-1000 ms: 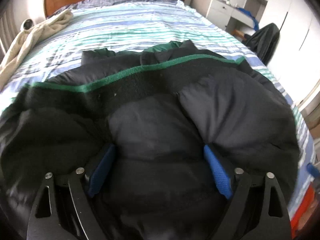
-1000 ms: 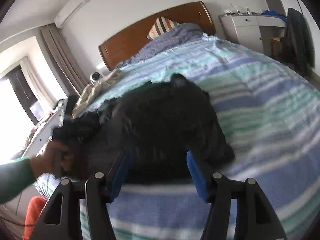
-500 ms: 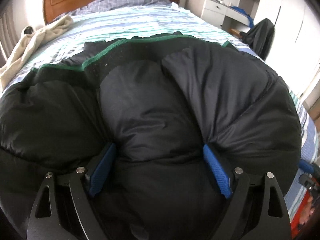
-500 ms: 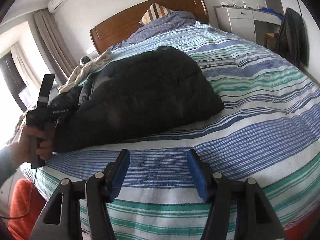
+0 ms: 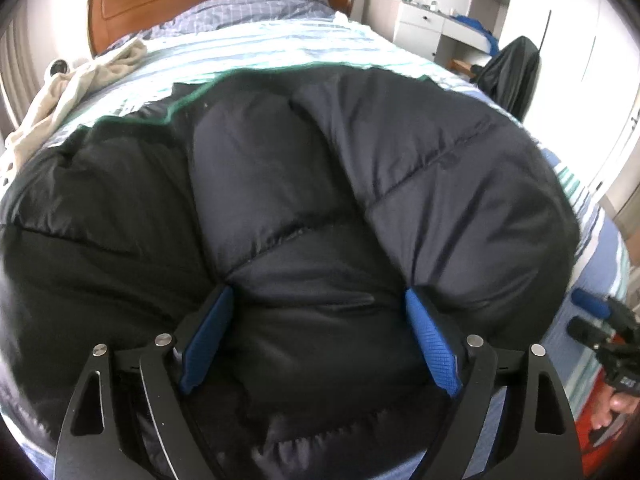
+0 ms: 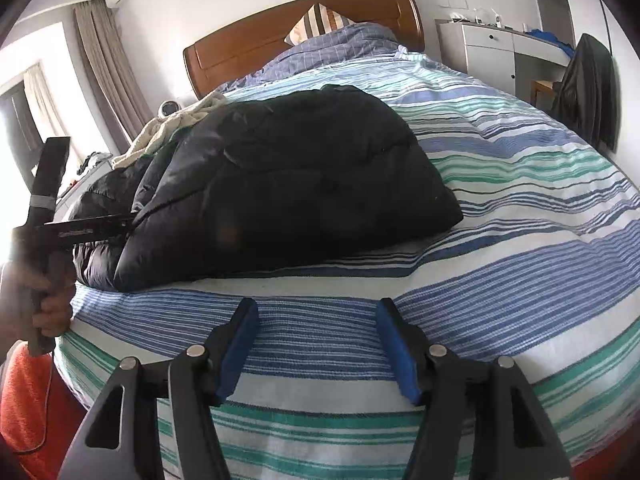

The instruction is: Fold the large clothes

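A black puffer jacket [image 5: 320,184] with green trim lies folded on the striped bed sheet [image 6: 520,200]. My left gripper [image 5: 319,294] is shut on a thick bulge of the jacket, and the padding puckers around both blue pads. The right wrist view shows that gripper [image 6: 100,230] biting the jacket's [image 6: 288,184] left edge, with a hand on its handle. My right gripper [image 6: 317,305] hovers over bare sheet near the bed's front edge. Its jaws are opening and nothing is between them. It also shows at the right edge of the left wrist view [image 5: 588,316].
A cream garment [image 6: 168,132] lies on the bed's left side behind the jacket. The wooden headboard [image 6: 280,40] and a checked duvet close the far end. A white dresser [image 6: 488,52] and a chair draped in dark cloth [image 6: 588,84] stand to the right. Orange fabric [image 6: 24,400] sits below the bed's left corner.
The left gripper has carried the jacket's fold toward the headboard, and the green trim has receded. The right gripper has drawn back from the jacket, sunk to the front edge and widened slightly.
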`<state>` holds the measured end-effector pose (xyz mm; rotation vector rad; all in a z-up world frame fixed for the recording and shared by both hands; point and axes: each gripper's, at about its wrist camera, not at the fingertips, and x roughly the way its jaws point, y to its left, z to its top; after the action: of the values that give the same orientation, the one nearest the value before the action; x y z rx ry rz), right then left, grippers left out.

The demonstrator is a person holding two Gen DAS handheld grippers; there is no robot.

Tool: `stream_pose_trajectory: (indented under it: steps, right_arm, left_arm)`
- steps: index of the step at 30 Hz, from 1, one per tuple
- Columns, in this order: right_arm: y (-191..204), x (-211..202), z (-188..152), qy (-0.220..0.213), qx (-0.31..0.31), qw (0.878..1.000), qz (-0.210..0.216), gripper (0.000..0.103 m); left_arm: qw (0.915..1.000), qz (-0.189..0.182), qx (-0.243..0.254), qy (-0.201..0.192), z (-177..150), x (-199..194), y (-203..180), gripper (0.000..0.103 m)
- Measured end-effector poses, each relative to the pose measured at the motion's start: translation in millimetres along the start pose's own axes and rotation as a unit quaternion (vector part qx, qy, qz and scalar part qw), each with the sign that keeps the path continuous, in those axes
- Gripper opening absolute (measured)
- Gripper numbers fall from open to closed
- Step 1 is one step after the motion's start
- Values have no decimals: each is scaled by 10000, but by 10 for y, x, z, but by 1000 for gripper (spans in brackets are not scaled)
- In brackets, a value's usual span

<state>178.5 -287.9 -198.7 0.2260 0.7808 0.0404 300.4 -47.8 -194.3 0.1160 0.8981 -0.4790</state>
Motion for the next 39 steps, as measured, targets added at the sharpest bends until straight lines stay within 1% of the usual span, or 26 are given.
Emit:
stream_pose_trajectory:
  steps: [5, 7, 9, 10, 12, 15, 18, 25, 35, 39]
  right_arm:
    - [-13, 6, -46, -14, -22, 10000, 8, 64]
    - [6, -11, -62, -9, -35, 10000, -5, 64]
    - [2, -26, -67, -5, -25, 10000, 17, 64]
    - [0, -28, -66, -8, -16, 10000, 26, 64]
    - [0, -31, -72, -13, -12, 10000, 20, 64]
    - [29, -19, -77, -18, -17, 10000, -20, 65]
    - [52, -8, -67, -2, -40, 10000, -57, 65]
    - [71, 7, -71, -8, -114, 9999, -97, 65]
    - [76, 14, -82, 6, -130, 9998, -150, 66]
    - [70, 32, -59, 114, -142, 9997, -178, 67]
  left_arm:
    - [10000, 29, 2, -10, 15, 12, -3, 87]
    - [9999, 87, -42, 41, 20, -85, -36, 87]
    - [9999, 57, -92, 69, -24, -235, -64, 86]
    - [10000, 22, -80, 53, -52, -306, -93, 86]
    - [9999, 87, 22, 83, -136, -363, -147, 86]
    - [9988, 346, 322, 127, -245, -278, -235, 87]
    - [9982, 462, 336, 166, -265, -168, -247, 87]
    - [9983, 477, 292, 173, -267, -133, -186, 88]
    - [9982, 506, 278, 163, -294, -147, -214, 88]
    - [9982, 496, 288, 165, -293, -165, -221, 88]
